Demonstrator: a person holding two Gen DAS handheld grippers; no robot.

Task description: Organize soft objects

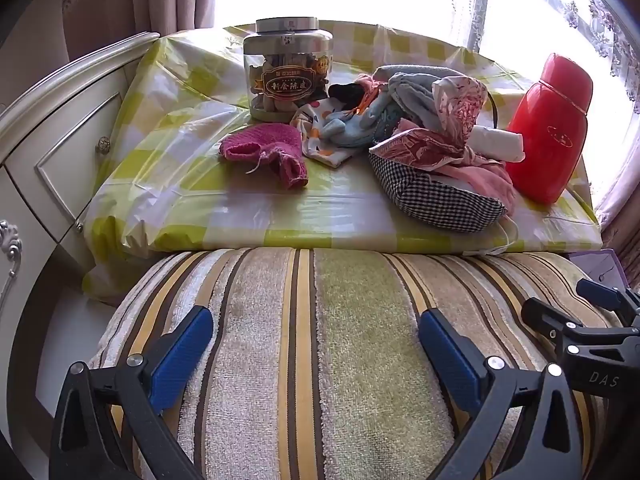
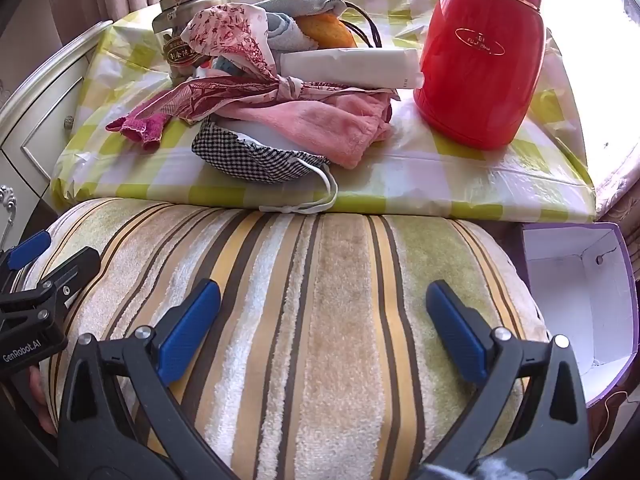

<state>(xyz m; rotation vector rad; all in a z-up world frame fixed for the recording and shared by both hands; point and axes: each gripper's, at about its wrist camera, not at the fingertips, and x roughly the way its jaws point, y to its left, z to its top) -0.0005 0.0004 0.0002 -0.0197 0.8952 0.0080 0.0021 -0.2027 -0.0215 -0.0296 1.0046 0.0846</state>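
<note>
The soft things sit in a heap (image 1: 400,120) on the worktop (image 1: 248,208), which is wrapped in a yellow-checked plastic cover. The heap holds a blue cloth, a pink towel (image 2: 320,124), a red-patterned scarf (image 2: 240,92) and a checked cap (image 1: 436,196) at its front edge. A knitted magenta piece (image 1: 264,152) lies apart on the heap's left. A white tube (image 2: 352,66) rests across the top of the pile, touching the red flask (image 2: 484,60) that stands just beside it. A clear jar (image 1: 288,68) with a metal lid stands behind the heap. An open white box (image 2: 580,288) waits low on the right, beside a striped cushion (image 2: 300,320).

The left hand-held gripper (image 1: 316,340) and the right hand-held gripper (image 2: 324,316) both hover over that cushion, jaws spread wide and grasping nothing, well short of the heap.

The risk I see is in the tangle. The scarf is knotted and threaded through the pile, so pulling one cloth may drag the others, roll the tube off, or nudge the flask over. The plastic cover looks slick, so the whole pile could slide.
</note>
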